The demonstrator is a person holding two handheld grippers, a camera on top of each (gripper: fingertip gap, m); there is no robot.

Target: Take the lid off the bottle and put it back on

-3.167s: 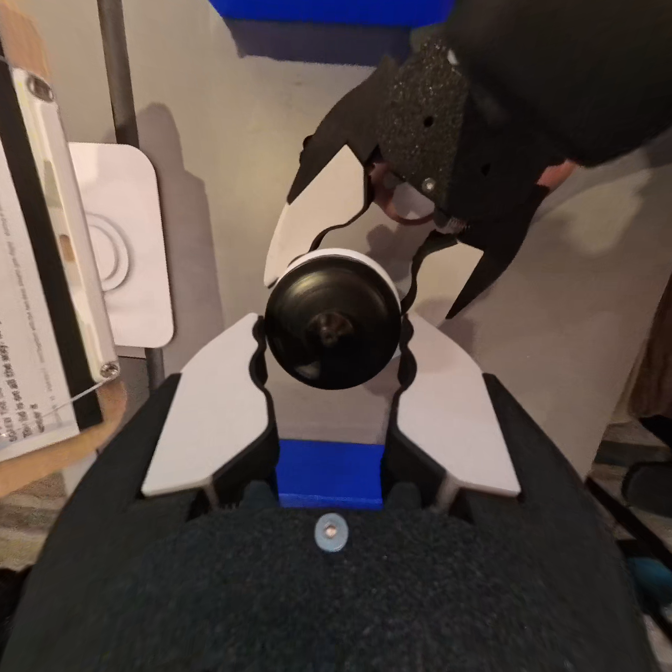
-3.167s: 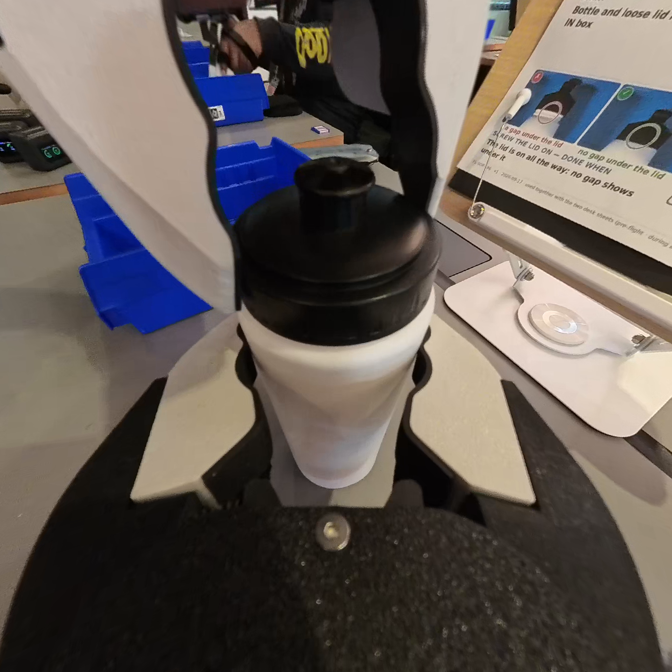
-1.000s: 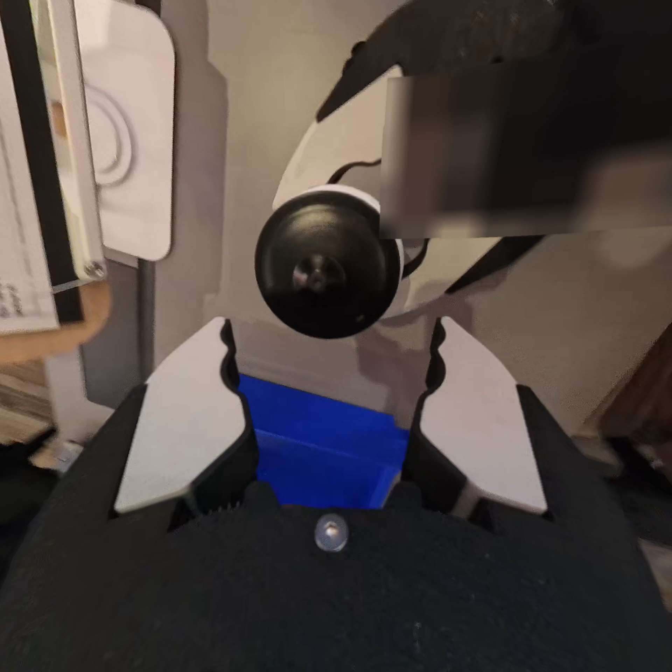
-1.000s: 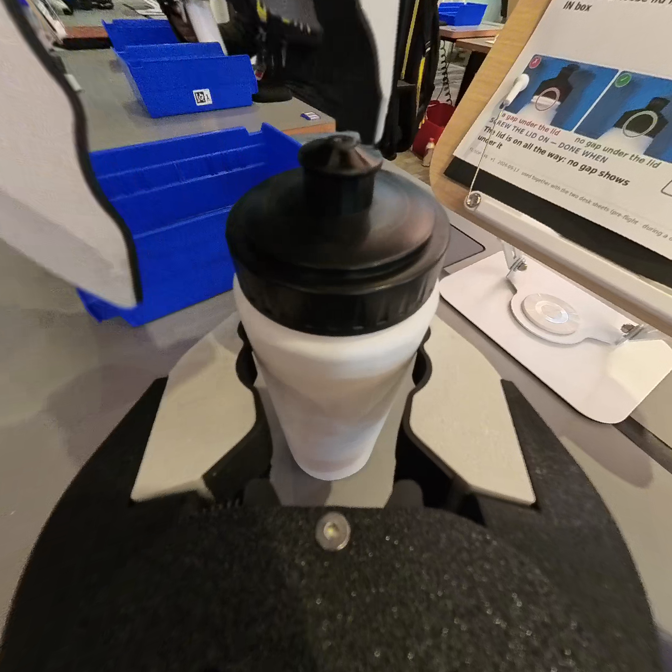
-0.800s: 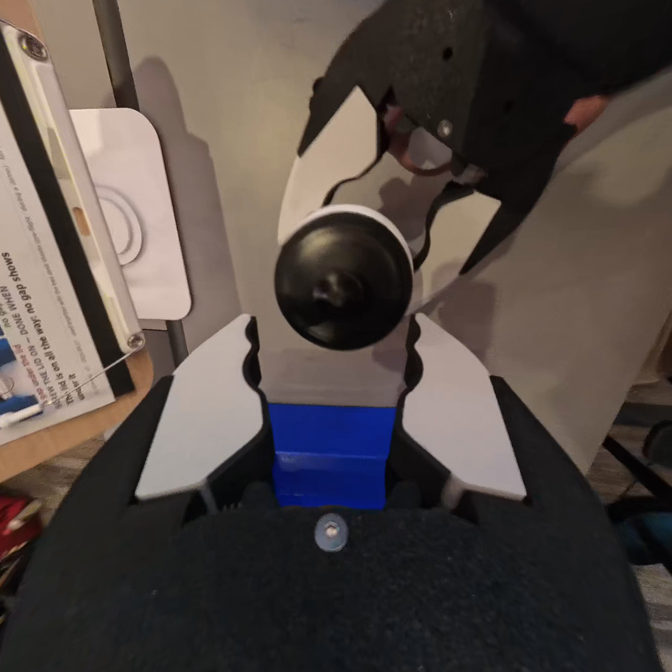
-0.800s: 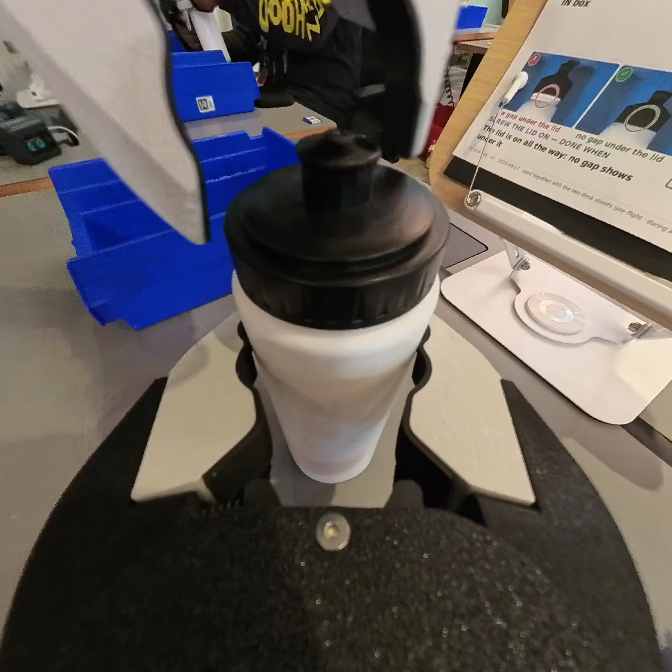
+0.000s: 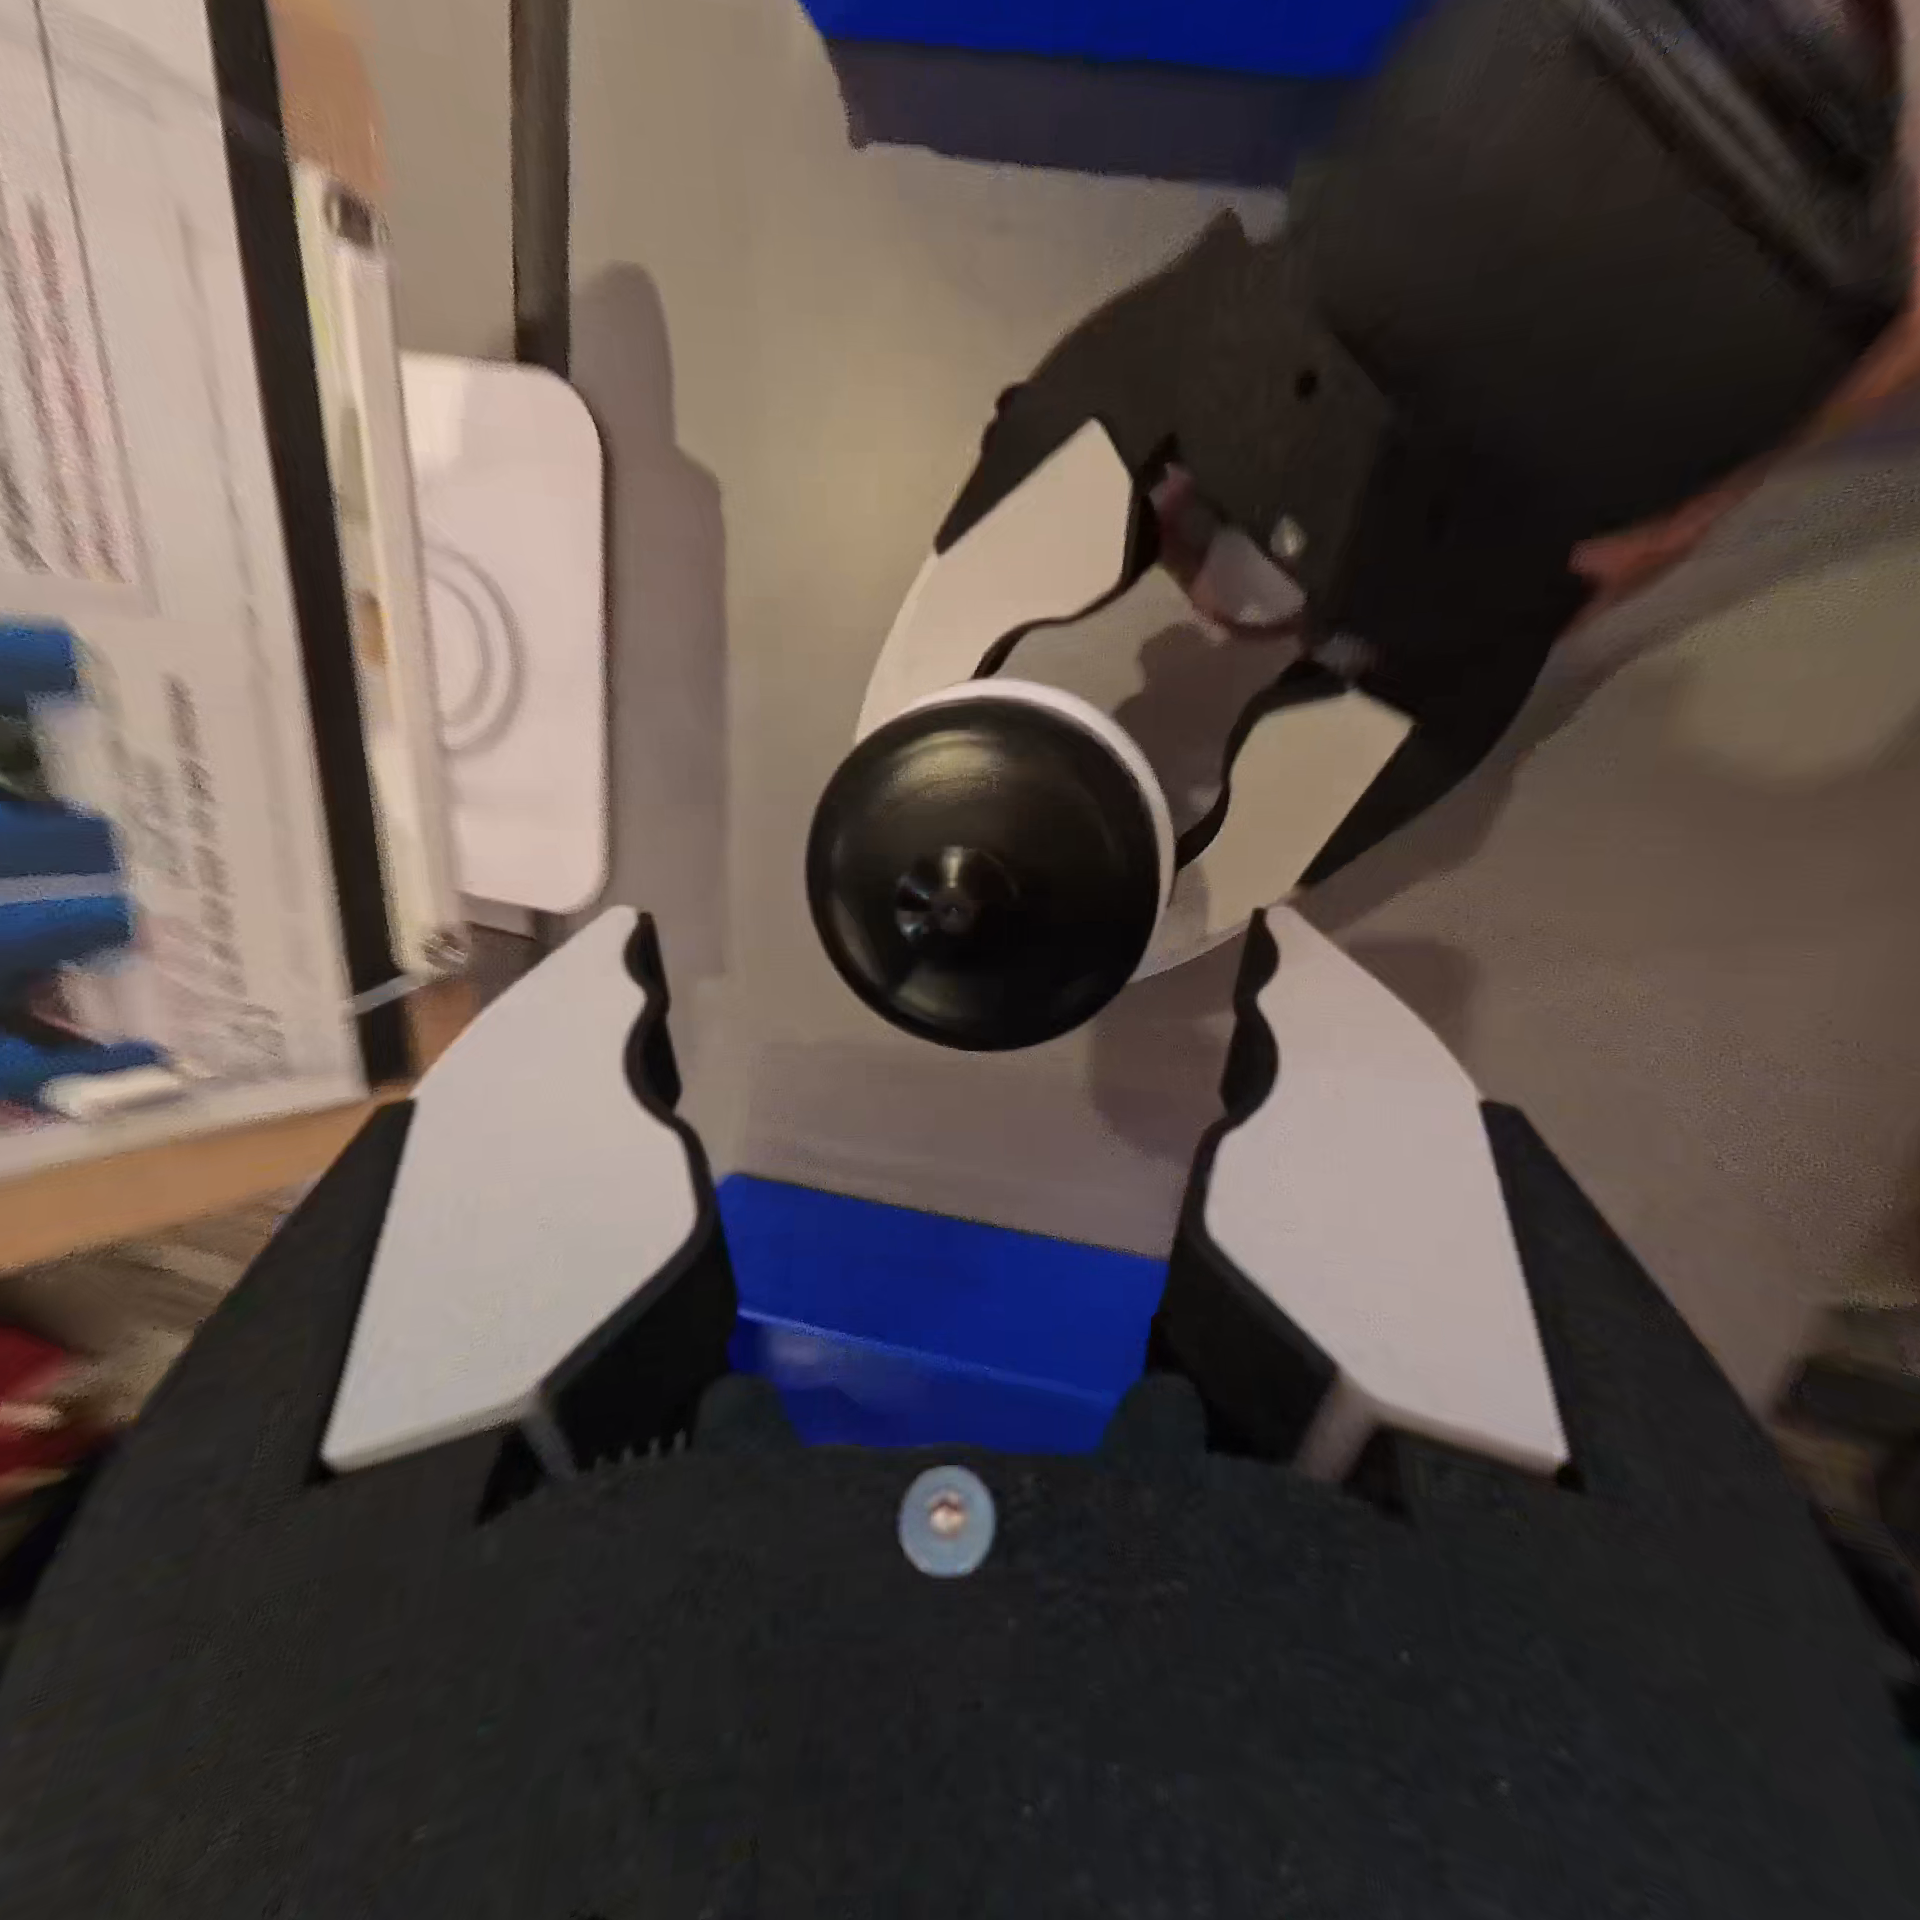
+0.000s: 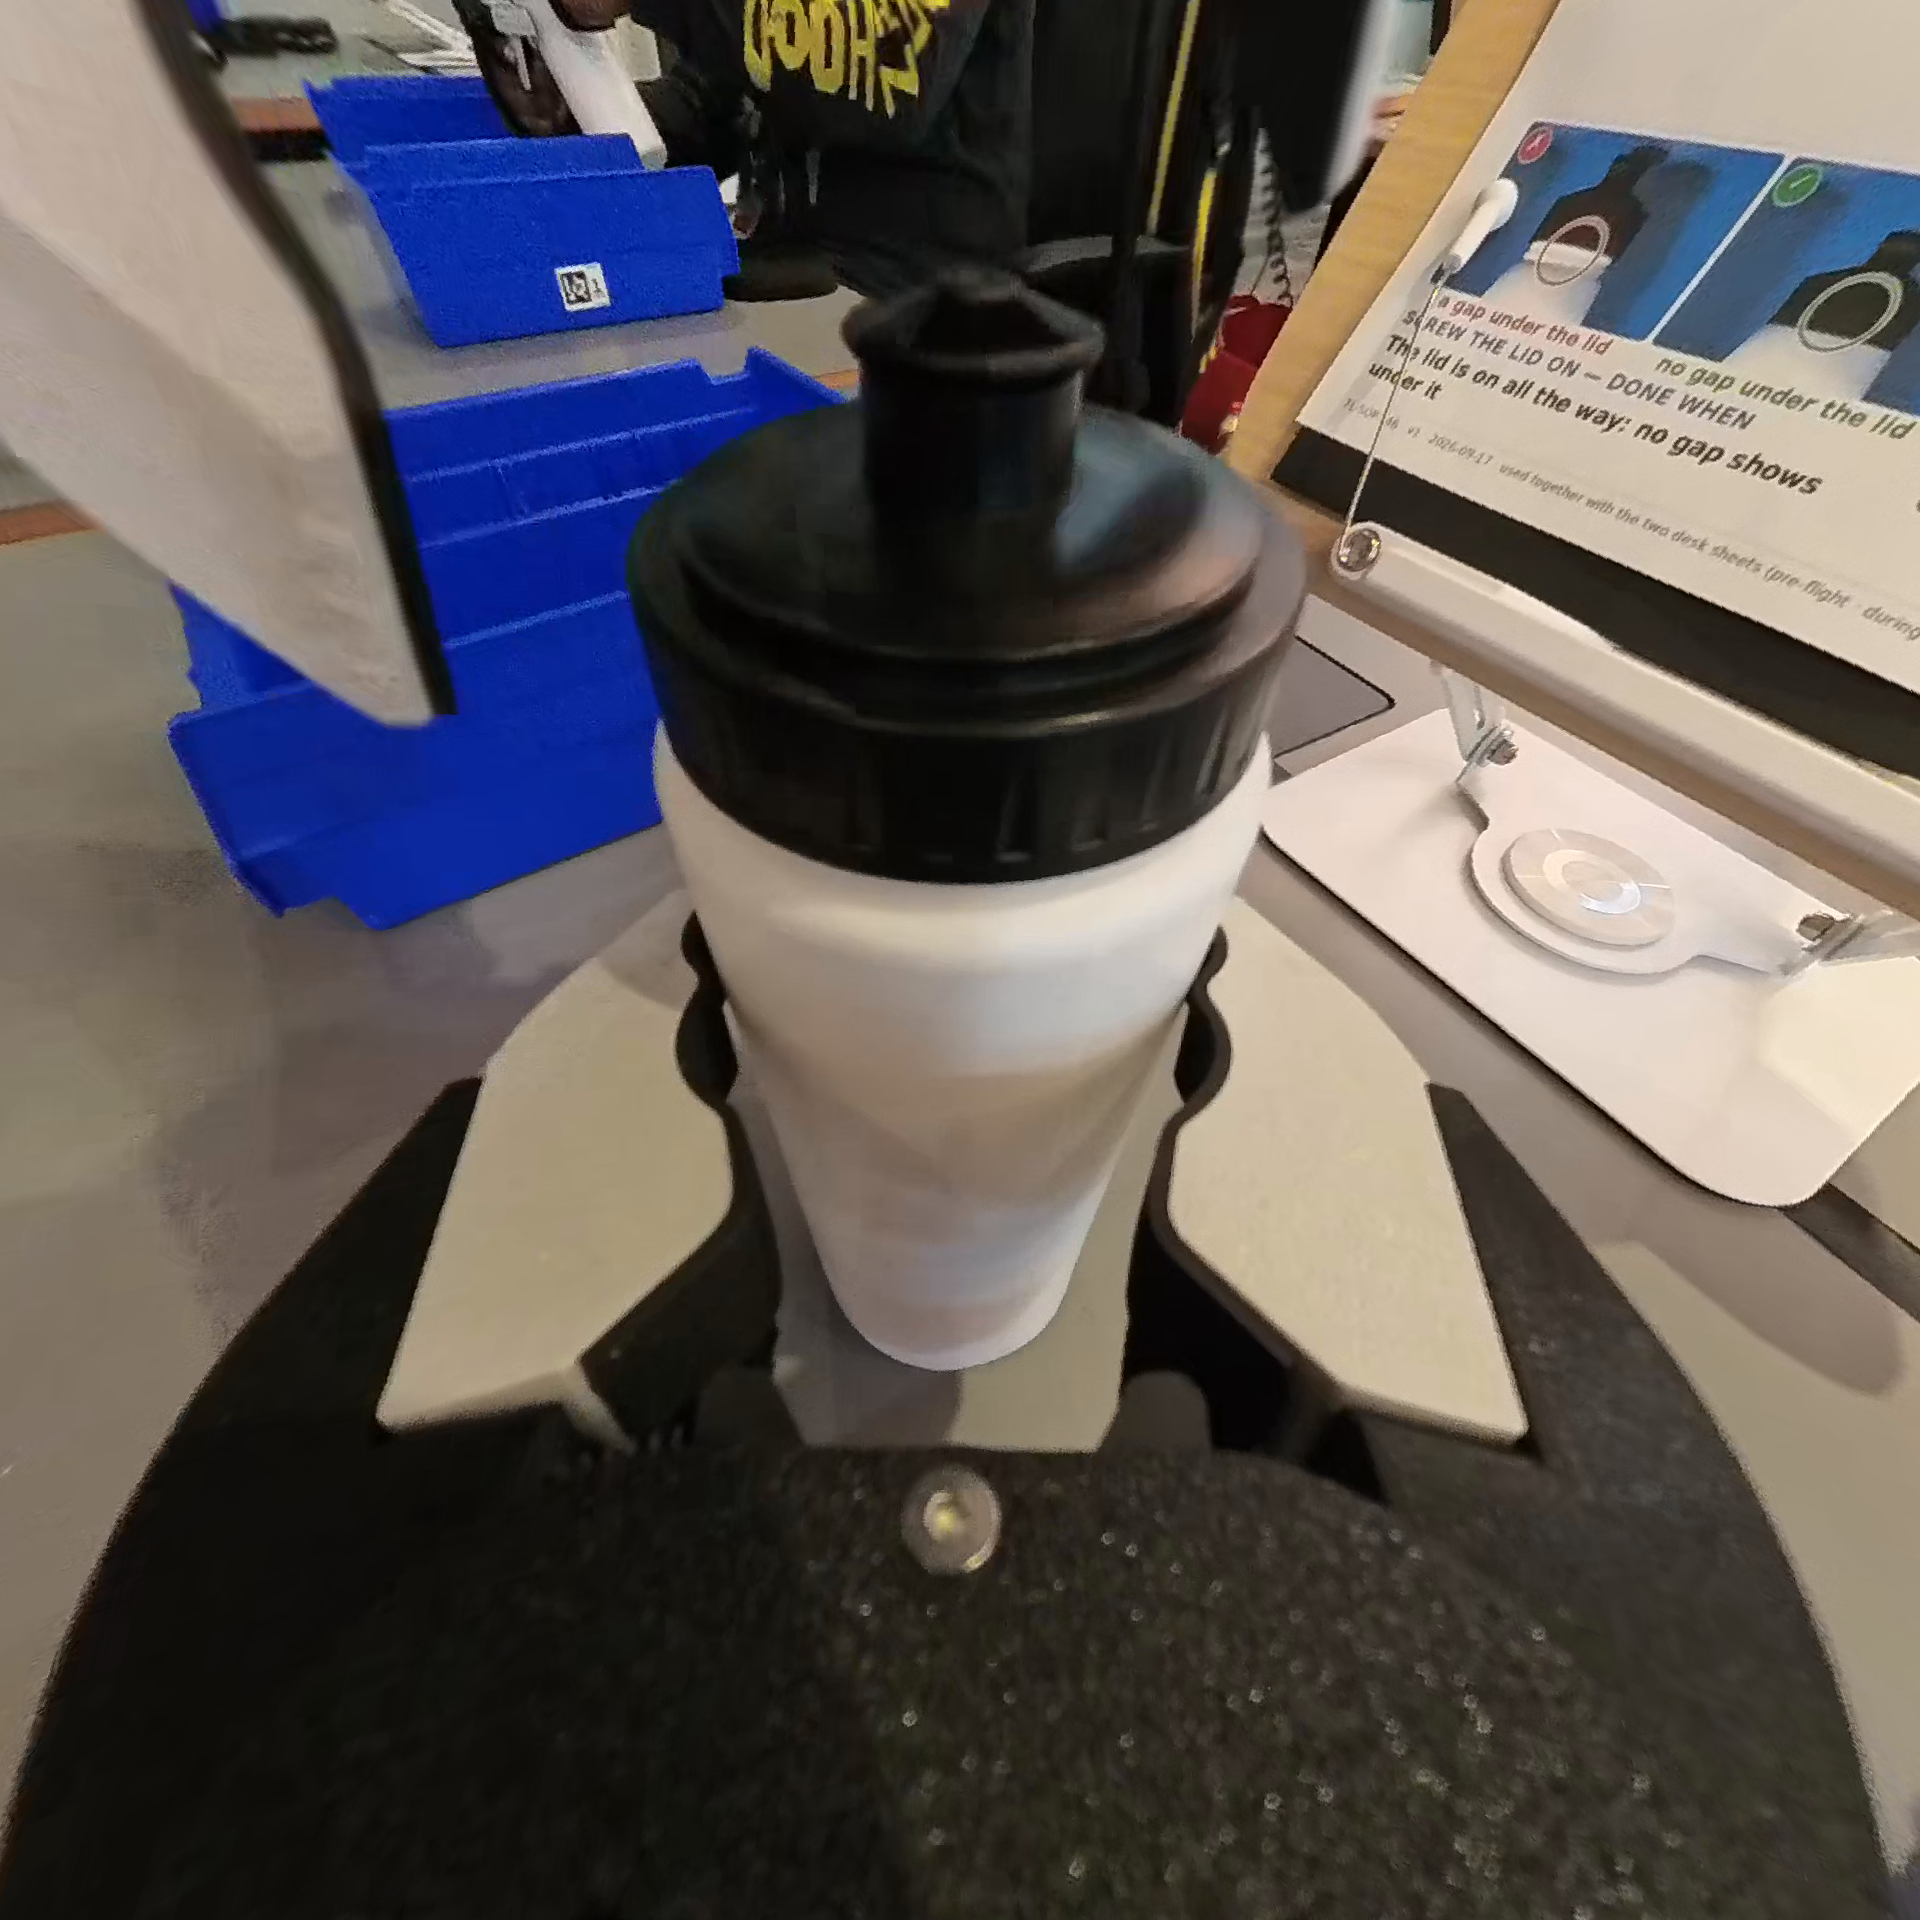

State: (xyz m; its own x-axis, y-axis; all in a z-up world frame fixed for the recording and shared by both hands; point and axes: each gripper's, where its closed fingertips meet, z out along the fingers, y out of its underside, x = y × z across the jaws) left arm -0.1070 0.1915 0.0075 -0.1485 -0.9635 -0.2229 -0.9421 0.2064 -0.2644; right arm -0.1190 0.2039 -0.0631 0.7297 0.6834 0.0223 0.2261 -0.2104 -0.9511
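Left wrist view shows the left tongs (image 7: 948, 1023) spread wide above the black lid (image 7: 987, 873), with clear air between each pale fingertip (image 7: 582, 1018) and the lid's rim; about three seconds ago these same fingers were closed snugly against that rim, and a second ago they were already parted, so the grip on the lid has been let go and the tongs have backed off a little; the lid is seen end-on, its spout pointing at the camera, just beyond and centred between the fingertips, touching neither; the right tongs (image 7: 1174, 727) reach in from the far right of this view, clasping the white bottle (image 7: 1132, 748) below the lid.

Right wrist view confirms that hold; the right tongs (image 8: 954, 1049) are closed on the bottle (image 8: 966, 1029), both wavy pads pressed into its white body just under the lid (image 8: 961, 665), exactly as in the earlier pictures; the lid sits on the neck with no visible gap beneath it; one finger of the left tongs (image 8: 208, 343) hangs at the far left, well clear of the lid; a blue bin (image 8: 468, 644) stands on the grey bench (image 8: 208, 1039) behind.

My reading is that this is a release between turns, the left tongs re-setting for another twist; whether the lid is coming off or being screwed home cannot be told.
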